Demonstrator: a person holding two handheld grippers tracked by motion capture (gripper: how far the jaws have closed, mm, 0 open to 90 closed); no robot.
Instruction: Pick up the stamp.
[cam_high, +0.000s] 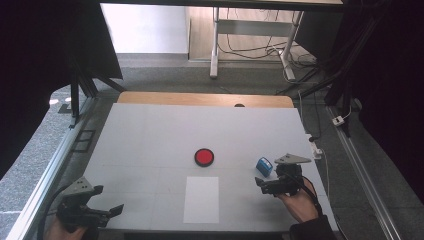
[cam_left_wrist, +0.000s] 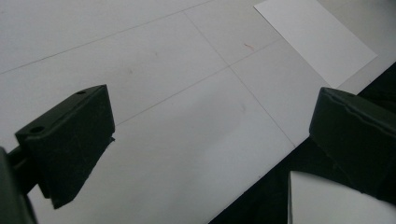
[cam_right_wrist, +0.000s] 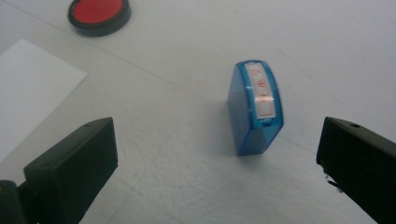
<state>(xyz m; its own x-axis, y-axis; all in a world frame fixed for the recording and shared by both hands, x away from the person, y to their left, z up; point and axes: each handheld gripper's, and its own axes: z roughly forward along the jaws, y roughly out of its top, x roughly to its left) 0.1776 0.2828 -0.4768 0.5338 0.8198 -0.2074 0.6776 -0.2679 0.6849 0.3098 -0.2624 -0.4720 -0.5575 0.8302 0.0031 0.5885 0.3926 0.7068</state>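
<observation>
Right gripper (cam_right_wrist: 217, 158) is spread wide, nothing in it, with the blue stamp (cam_right_wrist: 255, 108) standing on the table (cam_right_wrist: 196, 42) between and just ahead of my jaws, not touching either. Its view picks out the red-lettered label strip on the stamp; the high view gives just a blue block (cam_high: 264, 166) beside the gripper (cam_high: 263, 185), right of the red ink pad (cam_high: 204, 157) and white sheet (cam_high: 201, 199). Left gripper (cam_left_wrist: 205, 140) is also spread and empty at the near left table edge (cam_high: 102, 205), sheet corner (cam_left_wrist: 315, 37) ahead.

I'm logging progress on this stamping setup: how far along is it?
Nothing looks done: the white paper shows no mark. In hand: the right gripper, jaws open, faces the blue stamp without touching it. Left: gripping, inking at the red ink pad, stamping. The left gripper waits open.
</observation>
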